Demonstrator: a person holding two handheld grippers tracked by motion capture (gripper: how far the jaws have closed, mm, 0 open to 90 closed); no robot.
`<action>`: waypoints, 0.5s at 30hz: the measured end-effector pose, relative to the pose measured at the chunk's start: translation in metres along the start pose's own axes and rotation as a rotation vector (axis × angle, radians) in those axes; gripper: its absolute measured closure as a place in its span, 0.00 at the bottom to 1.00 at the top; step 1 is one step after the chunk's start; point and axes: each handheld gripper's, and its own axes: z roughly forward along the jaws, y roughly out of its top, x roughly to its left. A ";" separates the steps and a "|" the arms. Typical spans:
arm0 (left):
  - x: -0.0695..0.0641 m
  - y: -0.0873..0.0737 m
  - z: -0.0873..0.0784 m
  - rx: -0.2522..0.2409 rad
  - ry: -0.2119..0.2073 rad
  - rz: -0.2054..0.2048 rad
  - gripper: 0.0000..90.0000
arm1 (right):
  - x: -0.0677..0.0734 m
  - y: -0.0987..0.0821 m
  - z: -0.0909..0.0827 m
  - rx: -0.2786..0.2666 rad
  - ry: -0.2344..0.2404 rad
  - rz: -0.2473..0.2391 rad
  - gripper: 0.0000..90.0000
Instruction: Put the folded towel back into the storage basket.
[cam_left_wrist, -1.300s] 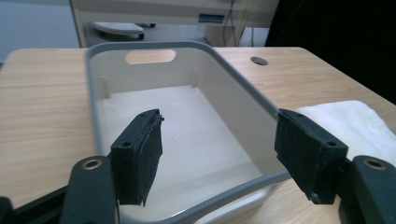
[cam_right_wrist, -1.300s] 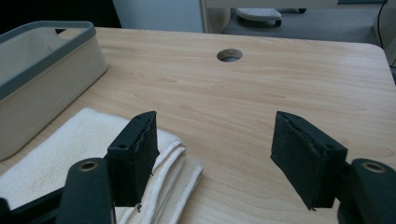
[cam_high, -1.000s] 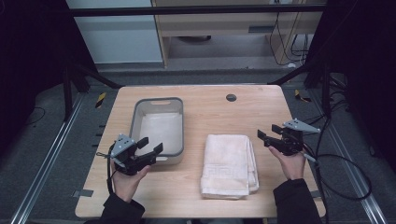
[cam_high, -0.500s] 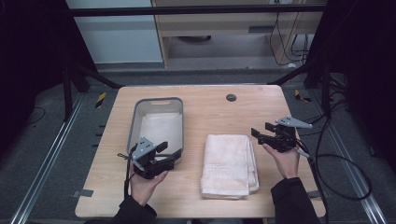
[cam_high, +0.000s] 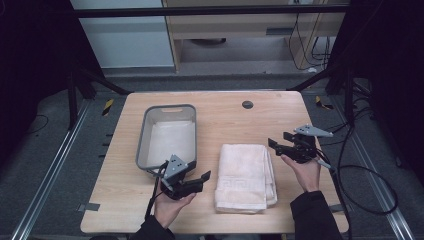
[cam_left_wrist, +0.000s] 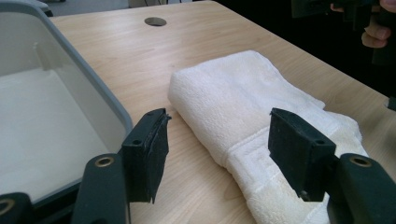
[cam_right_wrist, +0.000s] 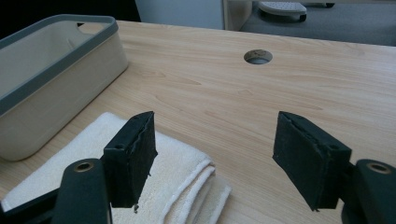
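A: Looking down at the table (cam_high: 225, 120). Seeing a folded white towel (cam_high: 245, 175) lying flat near the middle, a bit to the right. Not inside anything.

B: And next to it?

A: A grey tub (cam_high: 141, 135), just left of the towel and a little farther back. Standing upright. Looks empty, with just a pale bottom.

B: Touching the towel?

A: No. Close, but apart, with bare wood between.

B: And the left gripper (cam_high: 199, 172)?

A: Held low near the front edge, between tub and towel, just beside the towel's near left corner. Holding its jaws wide apart. Gripping nothing. Pointing across at the towel.

B: And the right gripper (cam_high: 280, 140)?

A: Over the table, right by the towel's far right corner. Jaws wide apart too, with nothing between them. Hard to tell if touching the cloth. Probably just above it.

B: So how far along?

A: Not told any job, so only guessing. Maybe lifting the towel, maybe putting it in the tub. Either way, hardly started. Grabbed nothing so far. Put nothing in the tub.

B: Left to do?

A: Nearly all of it, by the look. First getting closer to the towel's edges. Then closing on the cloth. Then lifting with both sides level, to stop it flopping open.
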 end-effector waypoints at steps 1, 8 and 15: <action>-0.002 -0.001 0.002 0.004 -0.005 -0.001 0.41 | 0.000 0.000 0.000 0.000 0.000 0.000 0.33; -0.010 -0.008 0.013 0.042 -0.029 0.025 0.42 | 0.001 -0.004 0.005 0.023 0.006 -0.001 0.33; -0.015 -0.013 0.021 0.071 -0.036 0.030 0.42 | 0.004 -0.008 0.011 0.044 0.012 -0.010 0.33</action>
